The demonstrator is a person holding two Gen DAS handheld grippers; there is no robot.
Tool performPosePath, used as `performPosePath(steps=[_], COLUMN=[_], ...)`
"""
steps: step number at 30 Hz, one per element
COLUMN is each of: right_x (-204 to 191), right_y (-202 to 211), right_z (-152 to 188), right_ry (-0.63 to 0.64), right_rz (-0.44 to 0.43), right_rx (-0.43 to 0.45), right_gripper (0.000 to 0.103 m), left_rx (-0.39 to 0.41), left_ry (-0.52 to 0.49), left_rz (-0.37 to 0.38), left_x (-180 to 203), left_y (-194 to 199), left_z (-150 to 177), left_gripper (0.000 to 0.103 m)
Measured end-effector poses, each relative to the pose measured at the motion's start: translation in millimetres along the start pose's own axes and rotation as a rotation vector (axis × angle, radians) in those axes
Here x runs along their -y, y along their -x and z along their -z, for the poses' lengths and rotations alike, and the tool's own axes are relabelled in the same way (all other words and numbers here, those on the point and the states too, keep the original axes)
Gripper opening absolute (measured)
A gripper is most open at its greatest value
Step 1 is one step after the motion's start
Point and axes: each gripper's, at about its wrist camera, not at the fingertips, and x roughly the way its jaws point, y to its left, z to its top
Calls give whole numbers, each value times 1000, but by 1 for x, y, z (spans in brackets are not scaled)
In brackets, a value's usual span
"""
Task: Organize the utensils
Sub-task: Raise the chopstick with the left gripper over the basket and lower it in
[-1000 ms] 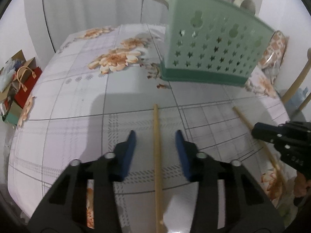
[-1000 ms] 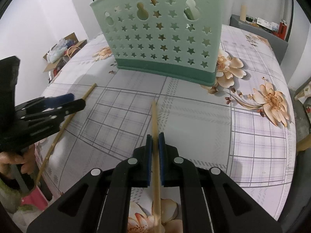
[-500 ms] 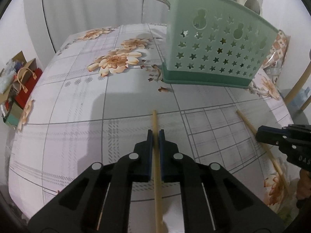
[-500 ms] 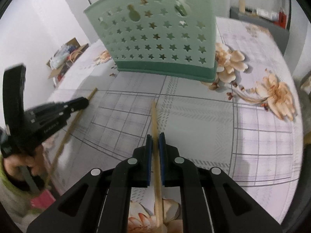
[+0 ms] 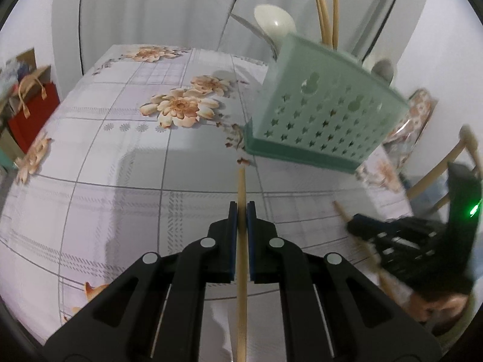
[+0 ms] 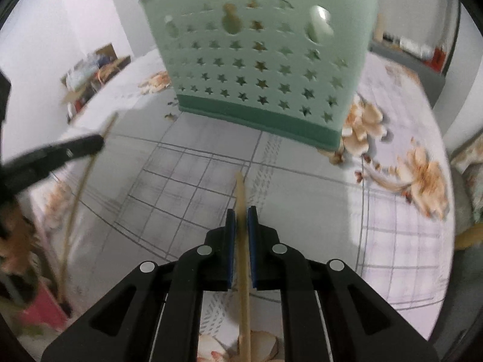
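Left tool [image 5: 241, 208]: black frame, blue pads, closed down to the width of one pale wooden chopstick [image 5: 241, 256], which runs lengthwise between the pads, tip pointing toward the far holder. Whether the stick is clear of the tabletop [image 5: 120, 181] cannot be told.

Right tool [image 6: 241, 214]: same build, likewise pinched shut on a second chopstick [image 6: 243, 256], tip forward. It appears at the near right of the left view, blurred.

Tabletop: covered in a smooth, glossy cloth, pale grey check with printed peach flowers.

Utensil holder [image 6: 256, 60]: far centre, standing on the tabletop well ahead of both tips. Mint-green moulded plastic, tapered box shape, walls pierced with star cut-outs and a few larger gourd-shaped holes, darker solid band at the base. Already inside, seen from the left view: upright chopsticks [image 5: 324, 9] and a cream spoon [image 5: 273, 25].

Risks, as judged:
- Each stick is slim, smooth and gripped near one end, so it may pivot or slide between the pads when tipped upright.
- A tip may catch the rim or a star hole instead of entering the opening.
- The holder looks light; a push from a stick could shove or tip it.
- Both tools head for one opening and may collide.
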Motion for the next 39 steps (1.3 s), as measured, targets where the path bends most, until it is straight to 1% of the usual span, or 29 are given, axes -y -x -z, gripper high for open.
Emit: performPosePath(steps=[4, 5, 6, 10, 13, 17, 21, 22, 26, 30, 35, 39], right_x=[2, 4, 6, 14, 22, 33, 44, 47, 55, 59, 64, 67], right_y=[-2, -3, -3, 1, 13, 38, 61, 67, 85, 95, 100, 98], right_z=[-2, -3, -4, -4, -6, -8, -11, -12, -12, -10, -6, -4], right_ry=[-11, -22, -37, -92, -134, -177, -206, -209, -217, -217, -222, -227], right_rz=[-7, -24, -41, -99, -147, -200, -249, -253, -279, -290, -301, -300], right_rx=[12, 9, 4, 12, 49, 123, 176, 189, 245, 272, 281, 270], right_gripper=[15, 7, 6, 6, 6, 6, 6, 6, 6, 6, 6, 6], left_rx=[23, 30, 38, 68, 97, 162, 251, 288, 391, 506, 590, 602], left_ry=[67, 82, 94, 125, 126, 109, 63, 47, 8, -42, -76, -80], left_rz=[71, 84, 95, 133, 148, 166, 173, 177, 194, 206, 199, 170], left_x=[-5, -6, -7, -9, -7, 2, 19, 25, 44, 69, 94, 105], left_y=[12, 16, 19, 31, 43, 65, 89, 98, 122, 145, 150, 134], left_z=[-1, -2, -3, -7, -13, -30, -52, -61, -91, -125, -152, -164], left_gripper=[5, 5, 5, 5, 5, 5, 5, 5, 5, 5, 5, 4])
